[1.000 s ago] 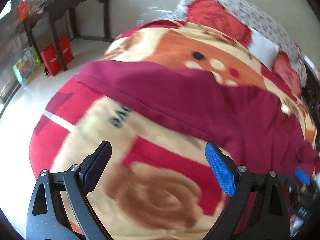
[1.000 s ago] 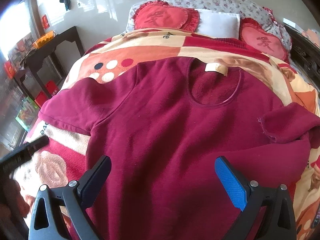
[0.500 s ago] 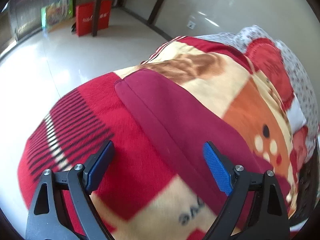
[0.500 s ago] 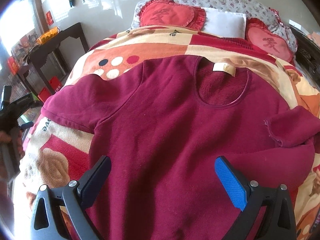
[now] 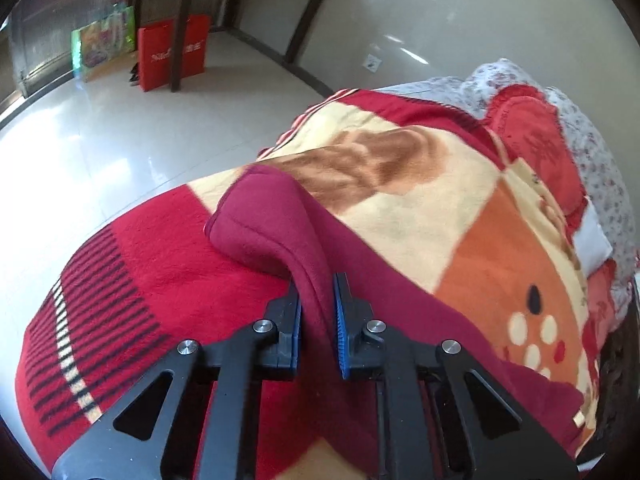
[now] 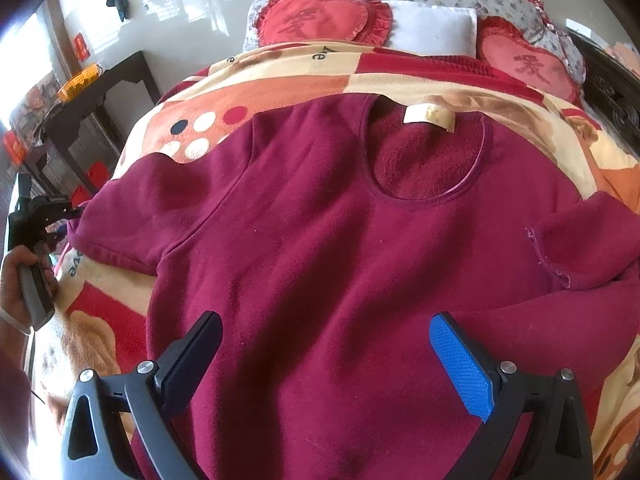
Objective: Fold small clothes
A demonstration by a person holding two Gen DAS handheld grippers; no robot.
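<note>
Left claw (image 5: 316, 312) now clamped on the sleeve (image 5: 272, 220) of the maroon sweater (image 6: 340, 260); half a second ago its fingers stood wide apart over the same sleeve, with no cloth between them. Sleeve fabric is pinched into a ridge between the blue pads (image 5: 340, 320), and the cuff end bulges up off the blanket (image 5: 420, 200) ahead of the fingertips. Left wrist view has closed in on the cuff since the earlier frame.

Right claw (image 6: 326, 344): fingers wide apart, hovering above the lower body of the sweater, holding nothing. Its view is nearly unchanged against the earlier frame.

Sweater lies spread face up on the blanket on the bed, neckline and label (image 6: 428, 118) toward the pillows (image 6: 324, 20); one sleeve stretched toward the bed's edge, the other folded across at the opposite side.

Left hand (image 6: 20, 276) visible in the right wrist view at the bed's edge, fist wrapped round the tool's handle, claw pointing in at the sleeve end.

Background: dark counter (image 6: 100, 88) by the wall, red bag (image 5: 172, 52) on the floor.
</note>
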